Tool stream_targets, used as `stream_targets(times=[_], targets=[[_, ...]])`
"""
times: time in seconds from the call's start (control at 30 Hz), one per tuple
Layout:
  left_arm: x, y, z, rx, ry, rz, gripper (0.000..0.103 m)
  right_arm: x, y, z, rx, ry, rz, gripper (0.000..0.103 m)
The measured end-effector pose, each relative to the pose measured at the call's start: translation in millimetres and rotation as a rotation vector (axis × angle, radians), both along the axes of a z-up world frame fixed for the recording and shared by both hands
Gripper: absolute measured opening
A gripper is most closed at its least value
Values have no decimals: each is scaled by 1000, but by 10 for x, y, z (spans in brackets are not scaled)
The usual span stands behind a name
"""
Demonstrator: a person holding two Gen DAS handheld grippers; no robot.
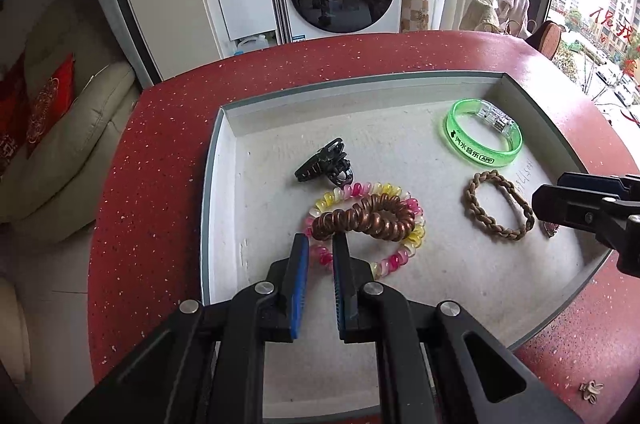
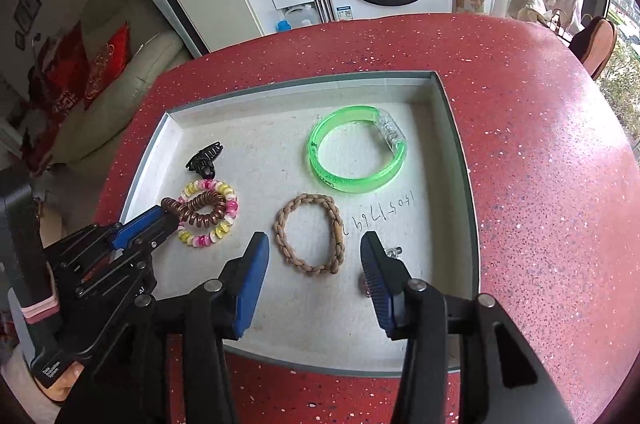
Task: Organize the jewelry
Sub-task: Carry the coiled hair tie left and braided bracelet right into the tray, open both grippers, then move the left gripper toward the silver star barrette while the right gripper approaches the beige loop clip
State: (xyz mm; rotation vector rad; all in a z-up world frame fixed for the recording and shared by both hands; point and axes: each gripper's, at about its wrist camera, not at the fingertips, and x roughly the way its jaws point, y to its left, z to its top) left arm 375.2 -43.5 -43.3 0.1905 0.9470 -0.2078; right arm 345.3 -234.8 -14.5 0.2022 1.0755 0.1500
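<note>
A shallow grey-white tray (image 1: 224, 184) (image 2: 440, 144) on the red table holds the jewelry. My left gripper (image 1: 321, 240) (image 2: 170, 212) is shut on the end of a brown spiral hair tie (image 1: 368, 216) (image 2: 204, 212), which rests on a pink-and-yellow spiral tie (image 1: 400, 256) (image 2: 224, 228). A black claw clip (image 1: 324, 164) (image 2: 204, 156) lies just behind them. My right gripper (image 2: 314, 246) (image 1: 548, 204) stands open over a tan braided hair tie (image 2: 280, 236) (image 1: 500, 232), not touching it. A green bangle (image 2: 348, 184) (image 1: 472, 148) lies at the tray's far right.
A small silvery piece (image 2: 394, 252) lies in the tray, partly hidden by my right finger. The red speckled table (image 1: 160, 164) (image 2: 540, 144) surrounds the tray, with a small beige item (image 1: 592, 390) near its front right. A sofa and washing machine stand beyond the table's edge.
</note>
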Motion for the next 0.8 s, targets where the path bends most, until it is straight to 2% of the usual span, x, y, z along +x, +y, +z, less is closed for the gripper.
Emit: stream_targets(times=[0.1,0.13,0.17,0.2,0.23,0.57,0.7,0.8], targets=[[-15,8,45,-12,-10,1,29,-51,-45,19,5,-6,-8,52],[-14,2,49,-9,-11,2,37,-73,-61,24,9,-8,-13,52],[-13,1,48,-8,-12,3,51,-94,-73,26,12,-9,-19,52],[-18,7,52,-11,-19,13,91,-117,-86,26,16,-8,-23,52],[-50,29,68,-19,-40,25,103,-142,-97,27,18,-8,-25,52],[-193,80,249,-53,-72,4,103,-313,-169,46,8,-11,-43,54],[-304,80,294,-31,-85,-6,103,-436,-156,63,12,-32,-40,66],[-418,89,330,-27,-90,-19,103,-551,-196,114,64,-67,-49,86]])
